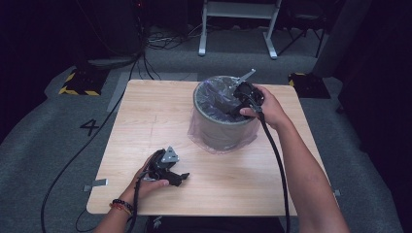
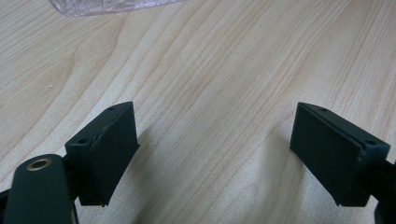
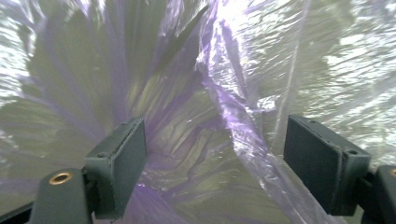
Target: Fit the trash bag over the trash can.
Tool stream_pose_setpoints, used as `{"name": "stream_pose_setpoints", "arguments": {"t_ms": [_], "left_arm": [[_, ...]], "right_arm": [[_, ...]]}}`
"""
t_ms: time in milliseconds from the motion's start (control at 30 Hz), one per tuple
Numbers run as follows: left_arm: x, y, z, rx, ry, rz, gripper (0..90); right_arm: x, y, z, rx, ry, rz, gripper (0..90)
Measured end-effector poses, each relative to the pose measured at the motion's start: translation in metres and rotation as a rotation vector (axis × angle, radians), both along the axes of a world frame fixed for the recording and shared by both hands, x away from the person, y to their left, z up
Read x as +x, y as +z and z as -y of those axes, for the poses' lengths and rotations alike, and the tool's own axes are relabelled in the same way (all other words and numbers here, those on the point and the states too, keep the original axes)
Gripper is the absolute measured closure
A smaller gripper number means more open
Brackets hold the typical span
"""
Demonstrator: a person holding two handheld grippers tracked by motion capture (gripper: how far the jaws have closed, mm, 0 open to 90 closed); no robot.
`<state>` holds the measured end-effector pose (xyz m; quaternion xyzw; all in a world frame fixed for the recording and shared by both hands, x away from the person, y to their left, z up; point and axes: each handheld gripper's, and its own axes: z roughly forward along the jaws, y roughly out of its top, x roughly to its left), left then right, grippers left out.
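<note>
A grey round bin [image 1: 221, 127] lined with a clear purplish plastic bag [image 1: 214, 92] stands on the far middle of the wooden table [image 1: 145, 121]. My right gripper [image 1: 228, 108] reaches down into the bin's mouth, jaws open, and a fold of the bag [image 3: 238, 116] hangs between them without being pinched. My right gripper [image 3: 215, 158] faces the bag's crinkled inner wall. My left gripper [image 1: 182, 177] rests low on the table near the front edge, jaws open and nothing between them. The left gripper [image 2: 215, 154] looks along bare wood, with the bag's skirt [image 2: 107, 5] at the top edge.
The bag's loose skirt spreads on the table around the bin's foot [image 1: 199, 141]. Cables [image 1: 73, 160] trail off the table's left side onto the grey carpet. A white table frame [image 1: 238, 24] stands behind.
</note>
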<state>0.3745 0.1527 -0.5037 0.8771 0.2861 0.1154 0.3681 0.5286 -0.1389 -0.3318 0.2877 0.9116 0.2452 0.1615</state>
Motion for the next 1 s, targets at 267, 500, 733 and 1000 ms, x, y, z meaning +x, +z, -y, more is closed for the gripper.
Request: {"name": "stream_pose_setpoints", "arguments": {"t_ms": [267, 500, 733, 1000], "left_arm": [[0.000, 0.000, 0.000, 0.000, 0.000, 0.000, 14.7], [0.000, 0.000, 0.000, 0.000, 0.000, 0.000, 14.7], [0.000, 0.000, 0.000, 0.000, 0.000, 0.000, 14.7], [0.000, 0.000, 0.000, 0.000, 0.000, 0.000, 14.7]], "right_arm": [[-0.005, 0.007, 0.004, 0.033, 0.009, 0.035, 17.6], [-0.010, 0.011, 0.010, 0.108, 0.018, 0.071, 17.4], [-0.017, 0.015, 0.016, 0.162, 0.029, 0.111, 20.1], [-0.024, 0.021, 0.023, 0.238, 0.043, 0.135, 18.4]]}}
